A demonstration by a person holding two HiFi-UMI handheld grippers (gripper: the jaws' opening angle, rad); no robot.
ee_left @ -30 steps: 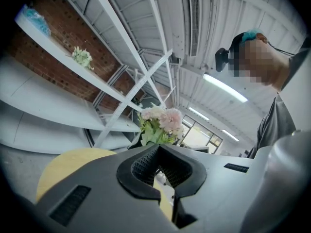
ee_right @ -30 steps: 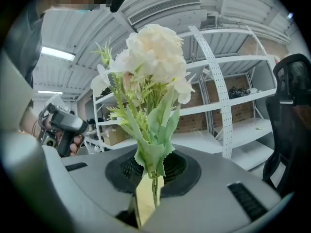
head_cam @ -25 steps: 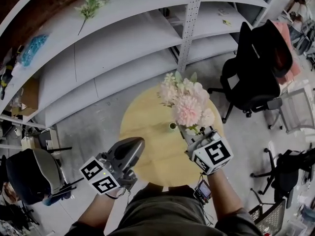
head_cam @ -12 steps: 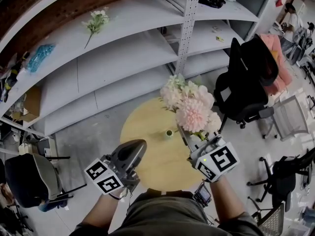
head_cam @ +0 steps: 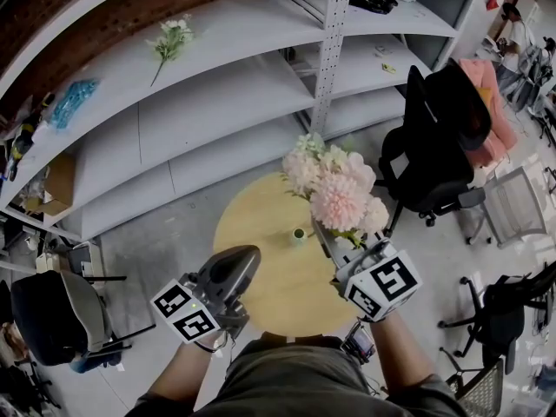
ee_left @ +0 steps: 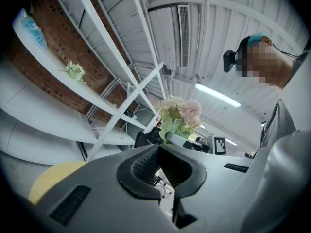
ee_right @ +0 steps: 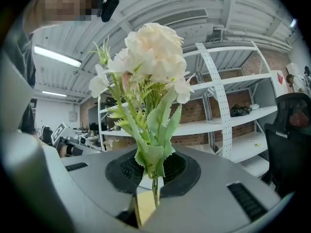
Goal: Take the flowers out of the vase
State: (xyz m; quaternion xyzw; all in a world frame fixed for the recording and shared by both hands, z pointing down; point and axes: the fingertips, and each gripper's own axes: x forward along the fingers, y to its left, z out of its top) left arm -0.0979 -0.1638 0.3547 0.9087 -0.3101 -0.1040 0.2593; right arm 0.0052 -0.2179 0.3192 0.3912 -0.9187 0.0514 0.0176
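One round wooden table (head_cam: 261, 276) fills the middle of the head view, and on it stands one small green vase (head_cam: 299, 234), a little toward 12 o'clock from the table's centre. The single bunch of flowers (head_cam: 334, 189), pink and cream heads over green leaves, is out of the vase and held in the air on the vase's 2 o'clock side, with its stems slanting down into the right gripper (head_cam: 337, 248) at the table's 3 o'clock edge. In the right gripper view that gripper (ee_right: 153, 171) has its two jaws pinched in on the thin green stems, and the leaves and blooms (ee_right: 150, 57) rise straight above the pads. The left gripper (head_cam: 243, 259) hovers over the table's 8 o'clock edge, well apart from both vase and bunch. In its own view the left gripper (ee_left: 163, 166) carries nothing, and its jaws seem drawn together, though a sliver of light between the pads makes that hard to swear to; the bunch (ee_left: 180, 115) shows beyond them. On the long white shelving, at 11 o'clock in the head view, lies one loose flower spray (head_cam: 169, 37), and one blue packet (head_cam: 65, 89) sits farther along at 10 o'clock. One black office chair (head_cam: 439, 137) stands at 2 o'clock.
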